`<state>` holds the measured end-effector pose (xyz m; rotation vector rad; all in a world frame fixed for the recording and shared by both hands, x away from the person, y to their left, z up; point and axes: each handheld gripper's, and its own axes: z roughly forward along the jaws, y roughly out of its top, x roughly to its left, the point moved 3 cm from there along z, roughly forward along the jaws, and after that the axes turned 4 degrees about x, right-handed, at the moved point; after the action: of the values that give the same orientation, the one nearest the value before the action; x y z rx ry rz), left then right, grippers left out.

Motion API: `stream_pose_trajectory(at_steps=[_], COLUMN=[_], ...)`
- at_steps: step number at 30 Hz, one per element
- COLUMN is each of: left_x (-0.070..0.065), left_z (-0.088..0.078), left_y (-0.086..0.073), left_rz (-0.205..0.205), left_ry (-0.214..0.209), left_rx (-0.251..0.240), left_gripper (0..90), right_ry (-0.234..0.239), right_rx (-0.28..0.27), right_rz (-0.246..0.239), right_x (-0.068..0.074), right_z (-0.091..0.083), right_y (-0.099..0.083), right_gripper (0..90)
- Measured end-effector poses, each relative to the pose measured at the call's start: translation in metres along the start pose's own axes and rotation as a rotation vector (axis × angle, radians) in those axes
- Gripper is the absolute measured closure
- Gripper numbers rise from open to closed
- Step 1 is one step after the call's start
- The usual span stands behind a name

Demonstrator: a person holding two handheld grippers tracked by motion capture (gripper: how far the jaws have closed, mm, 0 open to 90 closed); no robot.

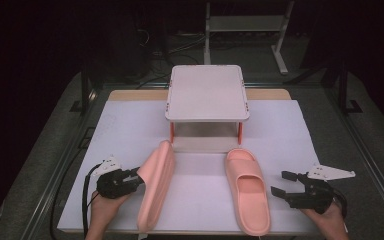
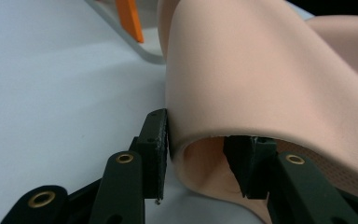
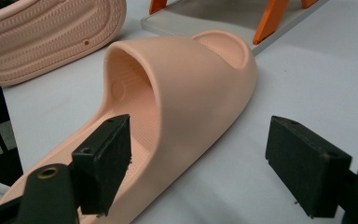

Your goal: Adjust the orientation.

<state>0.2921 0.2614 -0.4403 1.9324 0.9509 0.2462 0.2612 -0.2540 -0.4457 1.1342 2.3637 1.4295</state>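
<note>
high view: the left slipper (image 1: 156, 186) is tipped on its edge on the white table cover (image 1: 200, 140), its strap clenched by the left gripper (image 1: 139, 178). left gripper view: one jaw is pressed on the strap's outside, the other inside. the right slipper (image 1: 247, 190) lies flat, sole down. the right gripper (image 1: 280, 183) is held released just beside it, near the small shelf (image 1: 207, 92).
</note>
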Motion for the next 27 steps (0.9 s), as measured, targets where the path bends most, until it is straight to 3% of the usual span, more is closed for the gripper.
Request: stream_pose_trajectory(at_steps=[8,21,23,27], left_x=[-0.009,-0.020,-0.022,-0.024], left_z=[0.000,0.016,0.019,0.025], left_y=[0.006,0.011,0.012,0.012], left_rz=[0.010,0.036,0.042,0.037], left_ry=[-0.021,-0.030,-0.011,-0.028], left_rx=[-0.049,-0.033,-0.025,-0.021], left_gripper=[59.1,57.9,58.1,57.7], right_ry=[0.001,0.003,0.003,0.006], right_rx=[0.002,0.011,0.007,-0.001], right_rz=[-0.007,-0.013,-0.014,-0.016], right_x=[0.001,0.003,0.003,0.005], right_z=[0.000,0.002,0.002,0.001], right_y=[0.000,0.000,0.000,0.001], right_gripper=[21.8,21.8,21.8,21.8])
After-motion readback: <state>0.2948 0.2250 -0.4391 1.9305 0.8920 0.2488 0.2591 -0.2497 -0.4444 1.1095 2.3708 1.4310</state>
